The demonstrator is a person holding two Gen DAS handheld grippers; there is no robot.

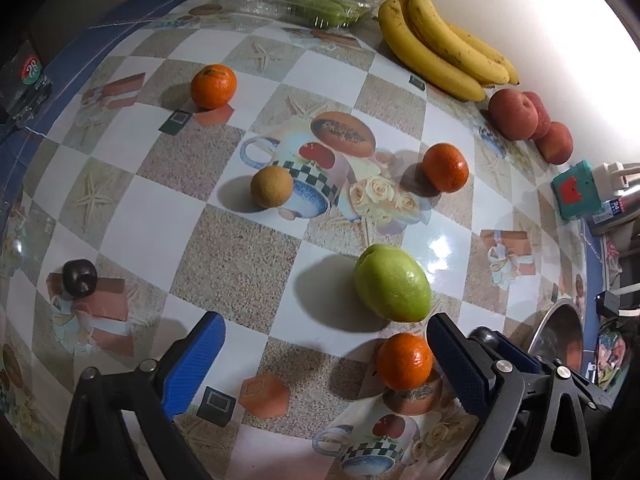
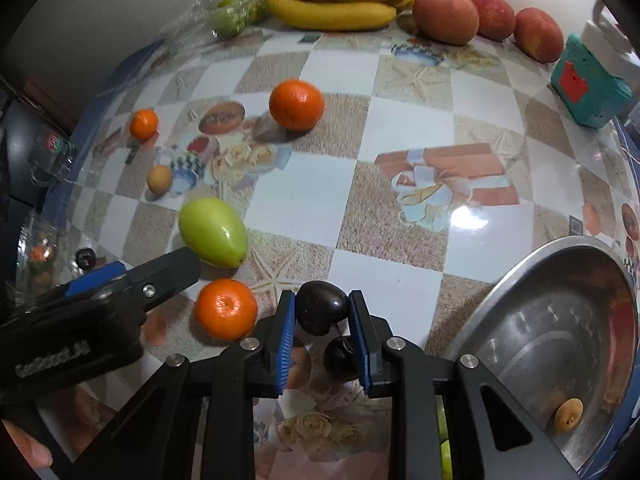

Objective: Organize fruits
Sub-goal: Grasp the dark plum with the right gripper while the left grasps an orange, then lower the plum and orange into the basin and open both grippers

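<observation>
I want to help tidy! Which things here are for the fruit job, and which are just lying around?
For the job: dark plum in the right gripper, oranges, green mango, bananas, apples, metal bowl.
Just lying around: teal box, printed tablecloth.

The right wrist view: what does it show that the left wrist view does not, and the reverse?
Only the right wrist view shows the right claw shut on a dark plum, and a small brown fruit inside the steel bowl. Only the left wrist view shows the left claw open with nothing between its fingers. Both show the green mango, bananas, apples and three oranges.
</observation>
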